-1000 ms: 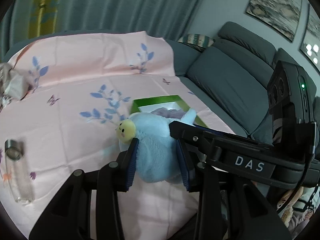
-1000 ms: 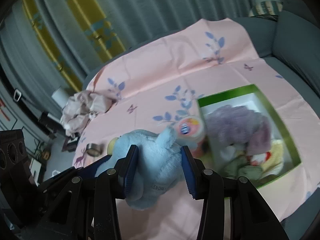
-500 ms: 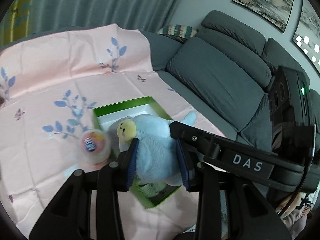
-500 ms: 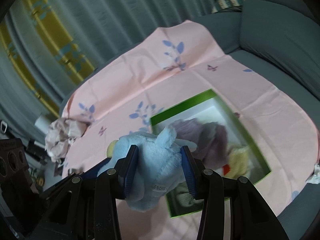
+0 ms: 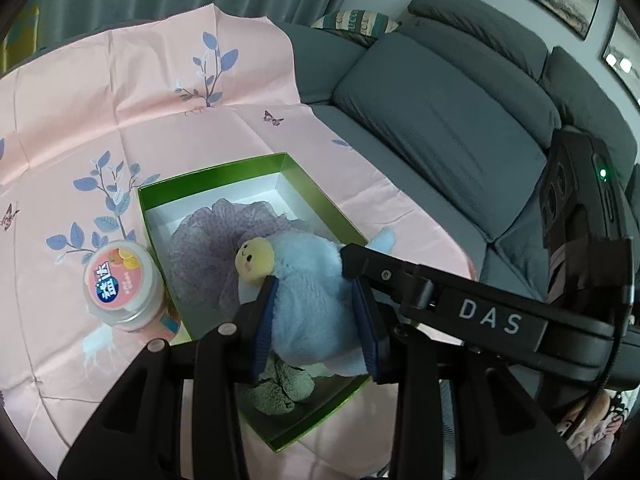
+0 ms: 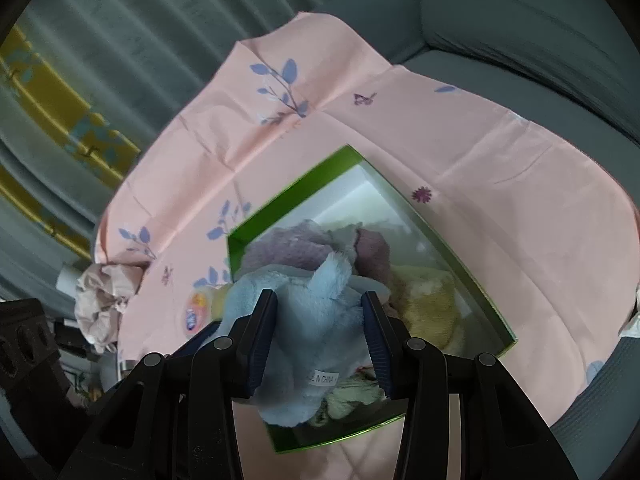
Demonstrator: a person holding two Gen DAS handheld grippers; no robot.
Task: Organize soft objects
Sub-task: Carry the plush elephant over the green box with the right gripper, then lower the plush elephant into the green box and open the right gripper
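The left gripper (image 5: 316,324) is clamped on a pale blue plush toy (image 5: 308,300), its blue pads pressing into the toy's body from both sides; the right gripper (image 6: 320,336) pinches the same toy (image 6: 308,332) from the other end, pads sunk into the fur, so the toy hangs between the two over the green box (image 5: 304,180).

The left wrist view shows the toy's small yellow face turned up and left, and the right gripper's black body reaching in from the right with white lettering on it; the right wrist view shows instead the toy's back, a pointed blue tuft sticking up and a white sewn label at its lower edge.

Under the toy, the left view gives a purple mesh bath puff (image 5: 224,236) filling the far part of the box and a grey-green fuzzy thing (image 5: 280,388) at the near end; the right view adds a yellowish soft thing (image 6: 428,300) at the box's right side, hidden in the left view.

Just outside the box's left wall stands a small jar with a pink printed lid (image 5: 120,280), sharp in the left view, only a blurred patch in the right; the box rests on a pink cloth with blue leaf prints (image 5: 120,92) spread over a grey sofa (image 5: 440,92); only the right view shows crumpled pinkish fabric (image 6: 104,300) at the cloth's far left edge and the yellow-patterned curtain (image 6: 48,92) behind.
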